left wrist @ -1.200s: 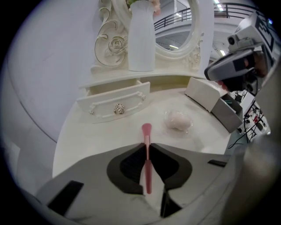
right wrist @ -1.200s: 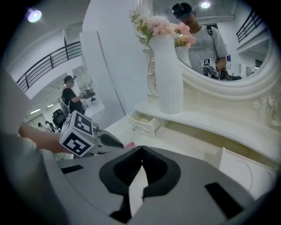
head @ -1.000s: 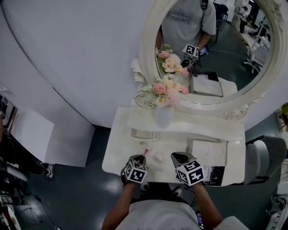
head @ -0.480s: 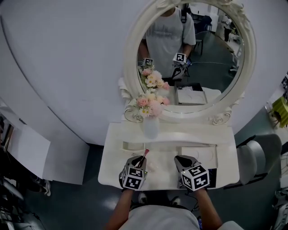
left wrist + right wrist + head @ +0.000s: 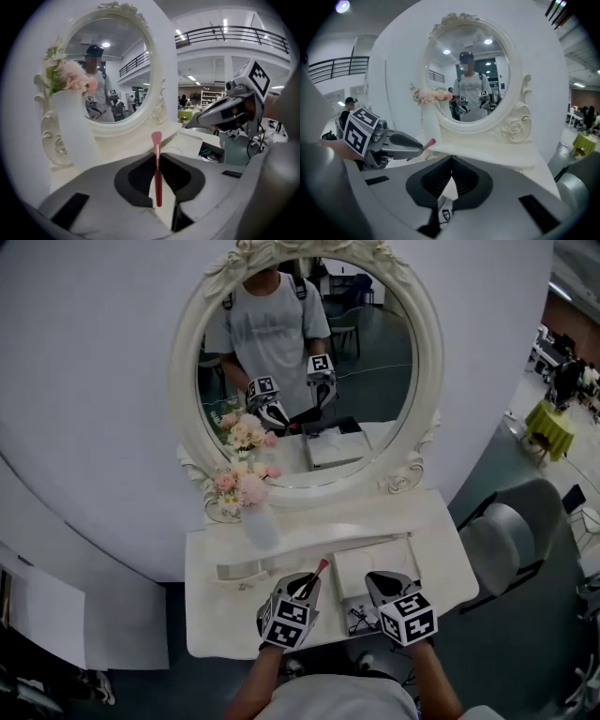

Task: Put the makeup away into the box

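My left gripper (image 5: 306,585) is shut on a slim pink makeup brush (image 5: 317,573), whose head sticks out past the jaws toward the mirror. In the left gripper view the brush (image 5: 157,168) stands clamped upright between the dark pads. My right gripper (image 5: 380,579) hovers to its right, shut and empty; its pads (image 5: 451,171) meet with nothing between them. Below and between the two grippers lies a white box (image 5: 370,561), its open front compartment (image 5: 361,618) showing small dark items. The same compartment (image 5: 211,152) appears beside the right gripper (image 5: 206,117) in the left gripper view.
A white vanity table (image 5: 216,615) carries a raised shelf, a white vase (image 5: 260,524) of pink flowers at the left, and a big oval mirror (image 5: 300,371) that reflects the person and both grippers. A grey chair (image 5: 506,540) stands to the right of the table.
Both grippers have risen off the tabletop, the left one carrying the brush up with it, and now sit over the box. The head view has swung to take in the whole mirror.
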Tool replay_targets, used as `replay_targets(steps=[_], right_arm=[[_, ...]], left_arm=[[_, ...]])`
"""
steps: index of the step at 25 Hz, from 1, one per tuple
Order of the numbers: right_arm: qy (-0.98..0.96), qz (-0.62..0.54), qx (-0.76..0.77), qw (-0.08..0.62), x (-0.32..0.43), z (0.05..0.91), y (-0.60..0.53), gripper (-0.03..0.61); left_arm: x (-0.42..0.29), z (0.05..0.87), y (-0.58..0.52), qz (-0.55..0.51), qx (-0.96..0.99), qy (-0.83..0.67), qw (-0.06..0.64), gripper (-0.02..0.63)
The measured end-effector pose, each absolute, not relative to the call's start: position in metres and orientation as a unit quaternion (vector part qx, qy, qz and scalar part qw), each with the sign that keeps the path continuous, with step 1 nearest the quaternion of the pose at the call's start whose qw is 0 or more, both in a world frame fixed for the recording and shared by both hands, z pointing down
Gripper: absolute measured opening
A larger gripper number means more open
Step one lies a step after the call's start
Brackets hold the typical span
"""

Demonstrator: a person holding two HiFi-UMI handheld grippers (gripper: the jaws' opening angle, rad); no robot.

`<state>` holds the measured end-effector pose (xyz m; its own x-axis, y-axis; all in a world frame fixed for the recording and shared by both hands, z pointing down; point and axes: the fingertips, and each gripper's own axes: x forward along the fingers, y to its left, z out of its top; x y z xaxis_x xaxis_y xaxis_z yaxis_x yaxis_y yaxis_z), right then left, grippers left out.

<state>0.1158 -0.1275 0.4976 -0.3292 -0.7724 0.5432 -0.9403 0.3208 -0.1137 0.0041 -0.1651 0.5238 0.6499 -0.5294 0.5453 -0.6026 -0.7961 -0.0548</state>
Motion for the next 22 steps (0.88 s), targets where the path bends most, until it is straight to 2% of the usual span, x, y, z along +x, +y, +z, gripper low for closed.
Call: replay_targets(steps=[10,22], right_arm=[[-0.723,0.249,0.616,0.189,0.209,0.519,-0.070,0.000],[-0.680,0.293,0.643,0.195,0.258,0.555,-0.031,0.000]], left_arm=[[0.123,0.550,-0.114,0.307,0.935,-0.174,0.040,0.063],[0.198,0.617,-0.062,0.375,0.923,-0.063,0.049,0.063]])
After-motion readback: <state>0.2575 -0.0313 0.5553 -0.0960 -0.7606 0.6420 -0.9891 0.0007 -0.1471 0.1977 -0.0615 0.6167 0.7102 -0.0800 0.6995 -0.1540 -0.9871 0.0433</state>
